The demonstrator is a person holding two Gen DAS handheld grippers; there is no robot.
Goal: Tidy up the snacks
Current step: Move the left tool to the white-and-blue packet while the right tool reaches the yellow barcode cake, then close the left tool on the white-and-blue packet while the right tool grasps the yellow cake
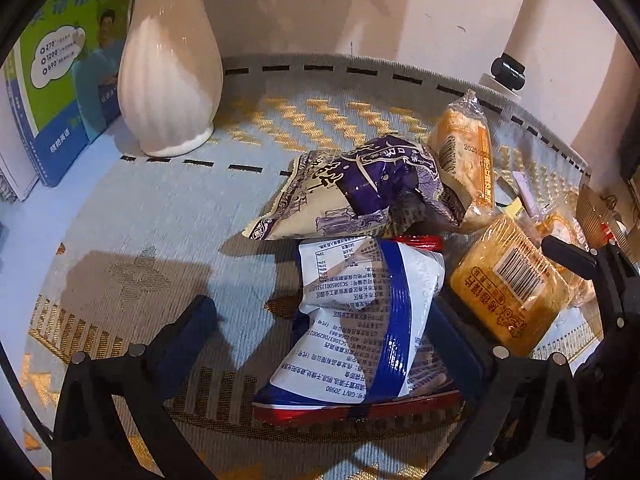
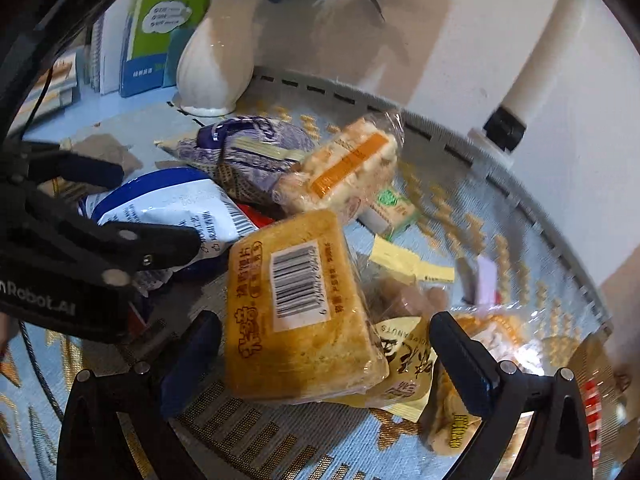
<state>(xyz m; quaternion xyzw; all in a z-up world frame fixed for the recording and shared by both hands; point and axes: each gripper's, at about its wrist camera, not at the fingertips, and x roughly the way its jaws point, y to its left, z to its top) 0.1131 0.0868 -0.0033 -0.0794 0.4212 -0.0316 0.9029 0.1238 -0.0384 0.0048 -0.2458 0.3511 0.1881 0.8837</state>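
Note:
A pile of snacks lies on a woven blue and gold mat [image 1: 140, 220]. My left gripper [image 1: 324, 320] is open, its jaws on either side of a white and blue packet [image 1: 360, 320]; the packet also shows in the right wrist view [image 2: 172, 204]. Behind the packet lie a purple bag [image 1: 360, 188] and a clear-wrapped cracker pack [image 1: 468, 152]. My right gripper [image 2: 324, 340] is open around a yellow toast pack with a barcode [image 2: 296, 308], which also shows in the left wrist view [image 1: 508, 284]. A peanut packet [image 2: 404, 376] lies under the toast pack.
A white ribbed vase [image 1: 172, 76] stands at the back left of the mat, with green and blue books [image 1: 68, 80] beside it. Small yellow, green and pink sachets [image 2: 412, 264] lie to the right. A white pole with a black clamp [image 2: 504, 124] rises at the back right.

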